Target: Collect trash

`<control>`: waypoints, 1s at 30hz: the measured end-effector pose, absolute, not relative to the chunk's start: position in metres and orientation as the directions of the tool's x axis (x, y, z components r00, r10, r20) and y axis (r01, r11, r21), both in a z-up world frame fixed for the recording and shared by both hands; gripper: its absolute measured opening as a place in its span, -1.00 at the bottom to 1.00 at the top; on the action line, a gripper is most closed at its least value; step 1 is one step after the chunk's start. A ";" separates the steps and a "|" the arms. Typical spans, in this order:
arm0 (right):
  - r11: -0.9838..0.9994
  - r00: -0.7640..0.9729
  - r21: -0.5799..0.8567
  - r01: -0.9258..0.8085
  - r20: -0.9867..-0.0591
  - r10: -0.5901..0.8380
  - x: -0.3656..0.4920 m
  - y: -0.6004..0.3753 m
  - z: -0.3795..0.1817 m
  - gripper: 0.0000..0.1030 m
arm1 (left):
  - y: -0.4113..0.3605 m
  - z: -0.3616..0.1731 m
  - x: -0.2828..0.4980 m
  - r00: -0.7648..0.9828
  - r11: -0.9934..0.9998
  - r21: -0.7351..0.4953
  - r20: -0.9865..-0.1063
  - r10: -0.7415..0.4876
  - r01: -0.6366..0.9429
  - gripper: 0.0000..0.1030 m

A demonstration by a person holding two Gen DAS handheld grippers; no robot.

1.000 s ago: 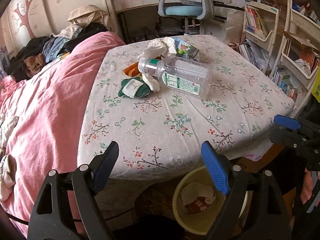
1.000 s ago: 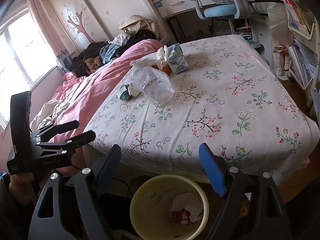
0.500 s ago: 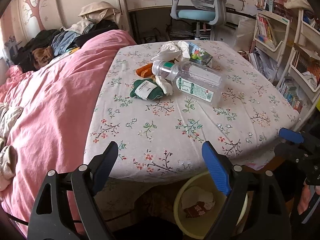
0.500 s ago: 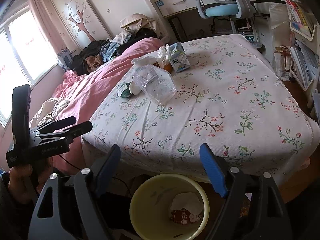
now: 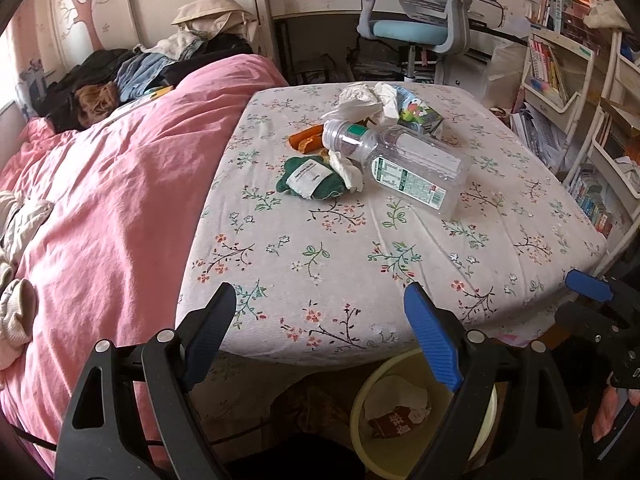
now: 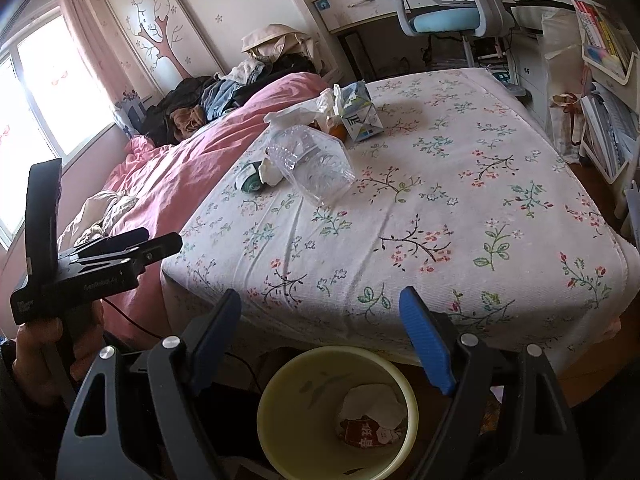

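- The left tool [image 5: 320, 320] is released, its jaws spread wide with nothing between them; it hangs over the near edge of the bed [image 5: 340, 264].
- The right tool [image 6: 320, 320] is likewise released and empty, poised over the same near edge, above the bin [image 6: 276, 412].
- In the right wrist view the left tool shows at the lower left, gripped by a hand [image 6: 38, 344], off the bed's near left corner.
- The trash lies in one cluster toward the far half of the flowered sheet, well apart from both tools: a clear plastic bottle [image 5: 400, 160] on its side, a green wrapper [image 5: 310, 180] just beside its neck end, white tissue [image 5: 362, 100] and a small carton [image 5: 420, 114] behind it, and an orange wrapper [image 5: 306, 138] tucked against the bottle's cap end.
- Between the tools and that cluster the sheet is bare, a wide open stretch.
- A pink quilt [image 5: 108, 200] borders the sheet on the left, its edge running from near to far.
- The bed's right edge drops toward shelves of books [image 5: 560, 68], with only a narrow gap of floor.
- The bin stands on the floor just below the bed's near edge, with crumpled paper [image 6: 372, 404] and a red packet [image 6: 366, 436] lying in its bottom.
- A blue chair [image 5: 412, 28] stands beyond the bed's far edge.
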State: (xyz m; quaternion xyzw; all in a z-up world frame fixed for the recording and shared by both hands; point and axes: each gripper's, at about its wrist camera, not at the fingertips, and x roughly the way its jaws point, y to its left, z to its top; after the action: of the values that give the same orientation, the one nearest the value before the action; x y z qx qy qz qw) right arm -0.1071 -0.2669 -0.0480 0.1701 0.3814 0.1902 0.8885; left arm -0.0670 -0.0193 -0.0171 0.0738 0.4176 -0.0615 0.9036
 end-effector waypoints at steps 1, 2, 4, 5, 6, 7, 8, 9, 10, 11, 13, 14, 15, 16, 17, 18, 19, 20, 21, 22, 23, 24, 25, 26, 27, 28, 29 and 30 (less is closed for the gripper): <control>0.870 0.636 0.447 -0.208 -0.614 0.468 -0.107 -0.266 -0.048 0.51 | -0.019 -0.017 -0.067 0.643 0.982 0.082 -0.764 -0.048 0.171 0.60; 0.870 0.636 0.447 -0.208 -0.614 0.467 -0.107 -0.266 -0.048 0.51 | -0.018 -0.017 -0.066 0.642 0.982 0.080 -0.765 -0.047 0.168 0.60; 0.871 0.635 0.446 -0.209 -0.615 0.467 -0.107 -0.266 -0.049 0.51 | -0.017 -0.018 -0.065 0.640 0.983 0.081 -0.767 -0.042 0.162 0.60; 0.870 0.635 0.446 -0.209 -0.615 0.467 -0.107 -0.266 -0.049 0.51 | -0.017 -0.018 -0.065 0.639 0.984 0.080 -0.768 -0.041 0.159 0.60; 0.870 0.635 0.447 -0.208 -0.615 0.468 -0.107 -0.266 -0.049 0.51 | -0.016 -0.019 -0.064 0.636 0.985 0.078 -0.770 -0.039 0.155 0.60; 0.870 0.635 0.446 -0.208 -0.615 0.468 -0.107 -0.266 -0.049 0.51 | -0.015 -0.019 -0.063 0.634 0.985 0.076 -0.772 -0.039 0.152 0.60; 0.870 0.635 0.447 -0.208 -0.615 0.468 -0.107 -0.265 -0.049 0.51 | -0.014 -0.019 -0.063 0.633 0.986 0.074 -0.773 -0.038 0.150 0.60; 0.870 0.635 0.446 -0.208 -0.615 0.467 -0.107 -0.265 -0.049 0.51 | -0.014 -0.020 -0.063 0.632 0.986 0.073 -0.774 -0.038 0.148 0.60; 0.870 0.635 0.446 -0.208 -0.615 0.467 -0.107 -0.265 -0.049 0.51 | -0.014 -0.020 -0.062 0.631 0.986 0.073 -0.775 -0.037 0.147 0.60; 0.870 0.636 0.446 -0.208 -0.615 0.467 -0.107 -0.265 -0.049 0.51 | -0.014 -0.020 -0.062 0.630 0.987 0.073 -0.775 -0.036 0.147 0.60; 0.870 0.635 0.446 -0.208 -0.615 0.467 -0.107 -0.265 -0.050 0.51 | -0.014 -0.021 -0.062 0.629 0.986 0.076 -0.777 -0.034 0.147 0.60; 0.871 0.635 0.446 -0.209 -0.615 0.467 -0.107 -0.265 -0.050 0.51 | -0.014 -0.021 -0.062 0.629 0.986 0.075 -0.776 -0.034 0.147 0.61; 0.871 0.635 0.446 -0.209 -0.615 0.467 -0.107 -0.265 -0.050 0.51 | -0.014 -0.021 -0.062 0.629 0.986 0.076 -0.777 -0.034 0.147 0.61; 0.870 0.635 0.446 -0.209 -0.615 0.467 -0.107 -0.265 -0.050 0.51 | -0.014 -0.021 -0.062 0.628 0.986 0.077 -0.777 -0.033 0.147 0.61; 0.871 0.634 0.446 -0.208 -0.616 0.467 -0.107 -0.264 -0.051 0.51 | -0.014 -0.022 -0.062 0.628 0.986 0.078 -0.778 -0.032 0.147 0.61; 0.870 0.635 0.446 -0.209 -0.616 0.467 -0.107 -0.264 -0.051 0.51 | -0.014 -0.022 -0.062 0.627 0.986 0.080 -0.779 -0.030 0.147 0.61; 0.870 0.635 0.446 -0.209 -0.615 0.468 -0.107 -0.264 -0.051 0.51 | -0.014 -0.022 -0.062 0.626 0.986 0.081 -0.779 -0.030 0.147 0.61; 0.870 0.635 0.446 -0.209 -0.615 0.468 -0.107 -0.264 -0.051 0.51 | -0.014 -0.023 -0.062 0.626 0.986 0.082 -0.779 -0.029 0.148 0.61; 0.870 0.635 0.446 -0.209 -0.615 0.467 -0.107 -0.264 -0.051 0.51 | -0.015 -0.023 -0.062 0.626 0.986 0.083 -0.779 -0.028 0.147 0.61; 0.870 0.635 0.446 -0.209 -0.615 0.468 -0.107 -0.264 -0.051 0.51 | -0.014 -0.023 -0.062 0.626 0.986 0.082 -0.779 -0.029 0.147 0.61; 0.870 0.635 0.446 -0.209 -0.615 0.468 -0.107 -0.264 -0.051 0.51 | -0.014 -0.023 -0.061 0.626 0.986 0.082 -0.779 -0.028 0.147 0.61; 0.870 0.634 0.446 -0.208 -0.615 0.468 -0.107 -0.264 -0.051 0.51 | -0.014 -0.023 -0.061 0.626 0.986 0.082 -0.779 -0.028 0.146 0.61; 0.870 0.635 0.446 -0.209 -0.615 0.468 -0.107 -0.264 -0.051 0.51 | -0.014 -0.023 -0.062 0.626 0.986 0.082 -0.779 -0.027 0.145 0.61; 0.870 0.635 0.446 -0.209 -0.615 0.468 -0.107 -0.264 -0.051 0.51 | -0.014 -0.023 -0.062 0.626 0.986 0.082 -0.780 -0.026 0.144 0.62; 0.870 0.635 0.446 -0.209 -0.615 0.468 -0.107 -0.264 -0.051 0.51 | -0.014 -0.024 -0.062 0.625 0.986 0.082 -0.780 -0.026 0.143 0.62; 0.870 0.635 0.446 -0.209 -0.615 0.468 -0.107 -0.264 -0.050 0.51 | -0.014 -0.024 -0.062 0.625 0.986 0.083 -0.780 -0.025 0.143 0.62; 0.870 0.635 0.447 -0.209 -0.615 0.468 -0.107 -0.264 -0.050 0.51 | -0.013 -0.024 -0.062 0.625 0.986 0.084 -0.780 -0.024 0.142 0.62; 0.870 0.634 0.447 -0.209 -0.615 0.468 -0.107 -0.264 -0.051 0.51 | -0.013 -0.024 -0.062 0.625 0.986 0.083 -0.780 -0.024 0.142 0.62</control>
State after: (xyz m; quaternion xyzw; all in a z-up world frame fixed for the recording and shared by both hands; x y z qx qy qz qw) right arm -0.1070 -0.2642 -0.0509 0.1694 0.3828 0.1906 0.8879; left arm -0.0616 -0.0134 -0.0236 0.0687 0.4305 -0.0464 0.8988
